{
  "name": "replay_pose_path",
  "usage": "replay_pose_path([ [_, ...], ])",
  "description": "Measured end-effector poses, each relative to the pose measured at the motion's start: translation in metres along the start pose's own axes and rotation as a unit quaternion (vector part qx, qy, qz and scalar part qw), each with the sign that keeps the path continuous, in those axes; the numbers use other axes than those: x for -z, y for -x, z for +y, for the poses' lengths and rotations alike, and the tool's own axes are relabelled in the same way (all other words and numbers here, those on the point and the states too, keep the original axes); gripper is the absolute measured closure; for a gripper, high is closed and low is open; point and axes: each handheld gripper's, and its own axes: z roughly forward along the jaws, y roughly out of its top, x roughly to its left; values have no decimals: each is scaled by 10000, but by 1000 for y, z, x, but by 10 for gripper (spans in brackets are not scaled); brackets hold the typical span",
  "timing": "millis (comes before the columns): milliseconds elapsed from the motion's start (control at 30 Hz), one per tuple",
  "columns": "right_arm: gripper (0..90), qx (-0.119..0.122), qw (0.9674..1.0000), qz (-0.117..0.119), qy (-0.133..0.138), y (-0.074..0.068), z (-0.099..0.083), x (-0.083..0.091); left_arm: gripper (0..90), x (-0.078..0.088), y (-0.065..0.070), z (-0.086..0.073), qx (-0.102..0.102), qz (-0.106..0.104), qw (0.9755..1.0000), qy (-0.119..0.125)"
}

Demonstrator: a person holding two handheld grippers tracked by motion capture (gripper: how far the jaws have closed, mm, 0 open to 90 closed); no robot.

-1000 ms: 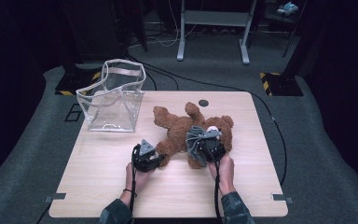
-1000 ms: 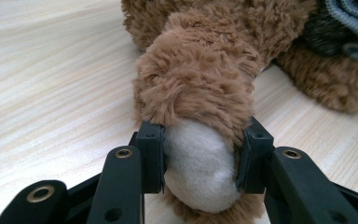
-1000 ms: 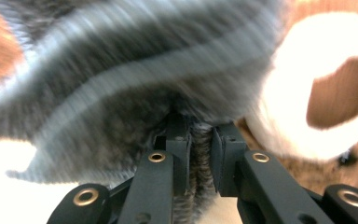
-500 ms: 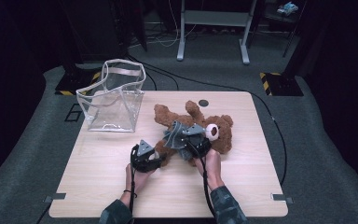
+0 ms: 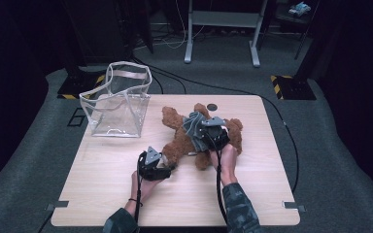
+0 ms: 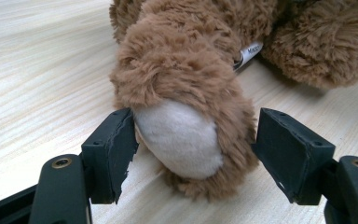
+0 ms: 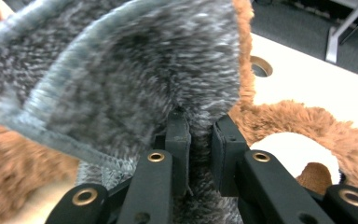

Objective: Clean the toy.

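A brown teddy bear (image 5: 179, 141) lies on the wooden table (image 5: 102, 184). My left gripper (image 5: 169, 167) lies low on the table at the bear's foot (image 6: 182, 140). Its jaws have just been opening and now stand either side of the white sole, loose around it. A grey fuzzy cloth (image 5: 193, 127) lies over the bear's middle. My right gripper (image 5: 213, 135) is above the bear, shut on a fold of that grey cloth (image 7: 121, 70), which hides most of the bear beyond the right gripper (image 7: 200, 128).
A clear plastic bag (image 5: 119, 99) stands open at the table's back left. A small round hole (image 5: 212, 107) sits in the tabletop behind the bear. A white label (image 6: 251, 49) hangs from the bear's leg. Dark floor with cables surrounds the table.
My right gripper has moved away from the person and a little upward over the bear, pulling the grey cloth with it. The left hand has stayed at the foot.
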Motion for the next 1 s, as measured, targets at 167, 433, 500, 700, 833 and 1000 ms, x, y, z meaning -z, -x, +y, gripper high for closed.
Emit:
replay_pose_path([
  [167,793,-143,9997,-13,-181,8,7,-17,265,-4,3,3,-76,37,9999,-73],
  [433,793,-325,9990,151,-251,10,7,-14,563,-19,4,12,-23,357,9985,-418],
  [500,791,-280,9994,141,-152,11,6,-5,636,-16,2,13,-10,282,9989,-363],
  [700,788,-57,9999,5,161,8,1,23,688,7,-4,12,173,-46,9998,-55],
  [833,788,-83,9996,-37,274,10,-2,37,692,24,-6,8,282,-257,9992,83],
  [1000,788,29,9999,-34,149,8,-5,42,688,37,-12,2,389,-459,9979,219],
])
